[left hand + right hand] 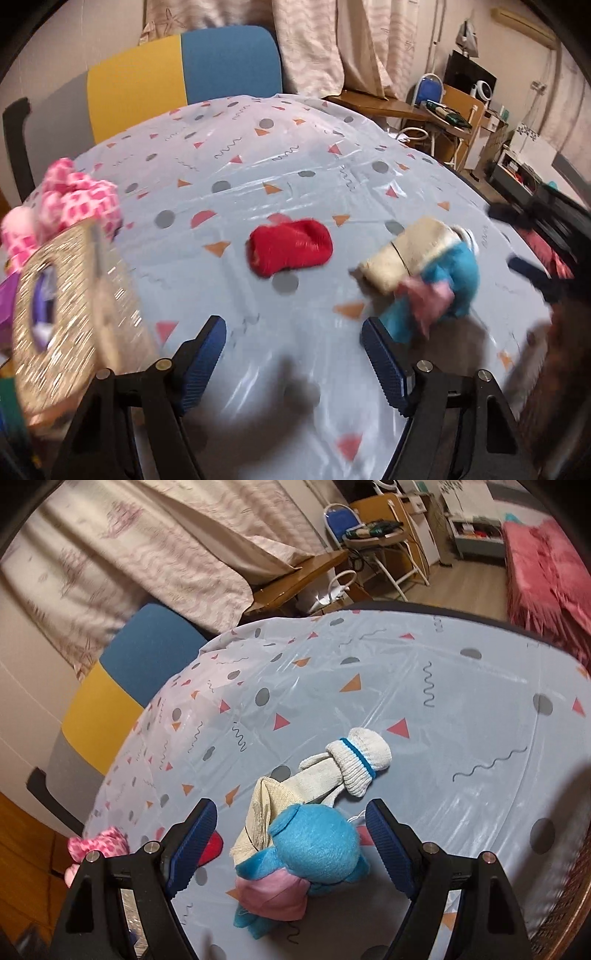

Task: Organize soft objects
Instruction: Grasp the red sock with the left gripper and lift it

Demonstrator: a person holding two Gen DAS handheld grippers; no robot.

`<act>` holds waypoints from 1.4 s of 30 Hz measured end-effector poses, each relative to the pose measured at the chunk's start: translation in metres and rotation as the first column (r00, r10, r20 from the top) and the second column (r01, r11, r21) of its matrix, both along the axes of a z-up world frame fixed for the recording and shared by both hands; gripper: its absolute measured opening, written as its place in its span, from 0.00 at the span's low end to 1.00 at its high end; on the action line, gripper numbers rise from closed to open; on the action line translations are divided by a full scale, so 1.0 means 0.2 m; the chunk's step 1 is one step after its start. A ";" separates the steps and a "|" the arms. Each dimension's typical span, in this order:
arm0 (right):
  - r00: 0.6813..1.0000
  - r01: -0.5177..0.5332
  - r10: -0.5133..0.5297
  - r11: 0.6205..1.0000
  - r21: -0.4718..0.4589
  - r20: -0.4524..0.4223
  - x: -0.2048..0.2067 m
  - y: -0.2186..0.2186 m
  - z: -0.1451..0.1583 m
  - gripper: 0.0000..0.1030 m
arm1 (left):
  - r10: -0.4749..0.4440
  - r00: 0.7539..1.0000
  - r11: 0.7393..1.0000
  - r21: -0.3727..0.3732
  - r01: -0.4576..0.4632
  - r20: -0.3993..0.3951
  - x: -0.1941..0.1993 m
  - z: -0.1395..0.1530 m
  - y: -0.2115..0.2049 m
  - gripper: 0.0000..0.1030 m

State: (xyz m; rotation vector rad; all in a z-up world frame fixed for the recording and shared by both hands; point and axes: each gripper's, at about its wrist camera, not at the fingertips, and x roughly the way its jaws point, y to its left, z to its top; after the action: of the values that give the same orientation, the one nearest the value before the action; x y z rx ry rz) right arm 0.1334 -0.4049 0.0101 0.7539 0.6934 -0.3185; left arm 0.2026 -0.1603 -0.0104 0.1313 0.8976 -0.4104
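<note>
Both claws are empty. My left claw (291,354) has its jaws spread wide above bare tablecloth (295,166), gripping nothing. My right claw (291,834) is spread just as wide, hanging over the blue plush (317,843), which sits between the two jaws but touches neither as far as I can tell.

I judge the job well short of finished. Ahead of the left claw, a little past its tips, the red item (290,247) lies alone on the cloth, untouched. Ahead and to the right of that claw is the loose heap: the plush, a pink cloth (273,897) against its near side, a cream cloth (258,827) just beyond it, and farther ahead of the right claw a white knit glove (360,760) with a blue band, lying against the cream cloth.

To the left of the left claw, close by, stands a shiny woven basket (85,295), badly blurred. A pink checked toy (74,203) rests at its far rim; I cannot tell whether it is inside or merely beside it, so at most one thing looks sorted. A wicker rim (569,893) shows at the right edge of the right view; its contents are hidden.

The plush looks the next pick, being already framed.
</note>
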 end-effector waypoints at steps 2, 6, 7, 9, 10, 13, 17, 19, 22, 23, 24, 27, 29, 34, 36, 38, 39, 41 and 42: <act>1.000 0.004 -0.005 1.000 0.029 0.005 0.00 -0.02 -0.01 0.82 | 0.011 1.000 1.000 -0.002 -0.011 0.002 0.08 -0.02 -0.05 0.74; 1.000 0.000 -0.001 0.997 0.074 0.011 0.00 -0.03 -0.03 0.82 | 0.013 1.000 1.000 -0.001 -0.013 0.018 0.27 -0.07 -0.15 0.78; 1.000 -0.003 0.003 0.997 0.081 0.011 0.00 -0.04 -0.04 0.82 | 0.015 1.000 1.000 0.010 -0.015 0.019 0.31 -0.08 -0.17 0.84; 1.000 -0.012 0.011 0.995 0.098 0.009 0.00 -0.04 -0.05 0.82 | 0.015 1.000 0.999 0.038 -0.015 0.006 0.41 -0.14 -0.21 0.86; 1.000 -0.014 0.014 0.994 0.105 0.009 0.01 -0.03 -0.05 0.82 | 0.017 1.000 0.999 0.041 -0.017 -0.001 0.44 -0.16 -0.22 0.86; 1.000 -0.023 0.022 0.993 0.115 0.009 0.01 -0.03 -0.06 0.82 | 0.052 0.998 0.998 0.043 -0.051 -0.020 0.56 -0.23 -0.24 0.91; 0.999 -0.043 0.043 0.991 0.125 0.005 0.03 -0.02 -0.07 0.82 | 0.090 0.994 0.996 0.034 -0.088 -0.061 0.66 -0.32 -0.25 0.79; 0.999 -0.047 0.047 0.992 0.120 0.004 0.03 -0.02 -0.07 0.82 | 0.078 0.991 0.997 0.030 -0.075 -0.107 0.68 -0.38 -0.27 0.52; 0.999 -0.039 0.038 0.992 0.124 0.006 0.03 -0.02 -0.07 0.82 | 0.026 0.997 1.000 0.013 -0.025 -0.073 0.63 -0.38 -0.28 0.33; 0.999 -0.032 0.031 0.991 0.129 0.009 0.02 -0.03 -0.07 0.82 | 0.020 0.997 1.000 0.017 -0.019 -0.072 0.62 -0.37 -0.28 0.32; 1.000 -0.025 0.023 0.991 0.133 0.012 0.02 -0.04 -0.07 0.82 | 0.017 0.998 1.000 0.020 -0.015 -0.068 0.59 -0.36 -0.27 0.31; 1.000 0.002 -0.006 0.988 0.153 0.021 0.00 -0.07 -0.08 0.82 | -0.017 0.998 1.000 0.025 0.018 -0.052 0.47 -0.34 -0.23 0.31; 1.000 0.013 -0.016 0.986 0.165 0.018 0.00 -0.08 -0.09 0.82 | -0.054 0.997 0.998 0.038 0.056 -0.061 0.37 -0.34 -0.20 0.32; 1.000 0.015 -0.017 0.984 0.180 0.009 0.00 -0.09 -0.11 0.82 | -0.094 0.995 0.991 0.090 0.097 -0.033 0.08 -0.32 -0.10 0.31; 1.000 0.017 -0.017 0.982 0.188 -0.002 0.00 -0.09 -0.12 0.82 | -0.101 0.993 0.991 0.081 0.105 -0.054 -0.05 -0.33 -0.02 0.31; 1.000 0.007 -0.001 0.978 0.206 -0.031 0.02 -0.09 -0.15 0.82 | -0.098 0.993 0.992 0.069 0.102 -0.062 -0.14 -0.33 0.05 0.32; 0.999 0.003 0.008 0.977 0.215 -0.051 0.03 -0.08 -0.17 0.82 | -0.093 0.994 0.993 0.064 0.097 -0.065 -0.17 -0.33 0.07 0.32; 0.996 -0.008 0.025 0.979 0.203 -0.081 0.05 -0.06 -0.19 0.82 | -0.071 0.994 0.997 0.031 0.073 -0.080 -0.25 -0.34 0.15 0.32; 0.995 -0.019 0.037 0.980 0.196 -0.089 0.06 -0.05 -0.19 0.82 | -0.067 0.994 0.998 0.015 0.069 -0.087 -0.29 -0.34 0.18 0.32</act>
State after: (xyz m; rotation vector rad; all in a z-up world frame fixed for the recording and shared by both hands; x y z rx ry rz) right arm 0.1454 -0.4147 -0.0283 0.9194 0.8308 -0.2630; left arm 0.1454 -0.1243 -0.0778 0.1624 0.9840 -0.4741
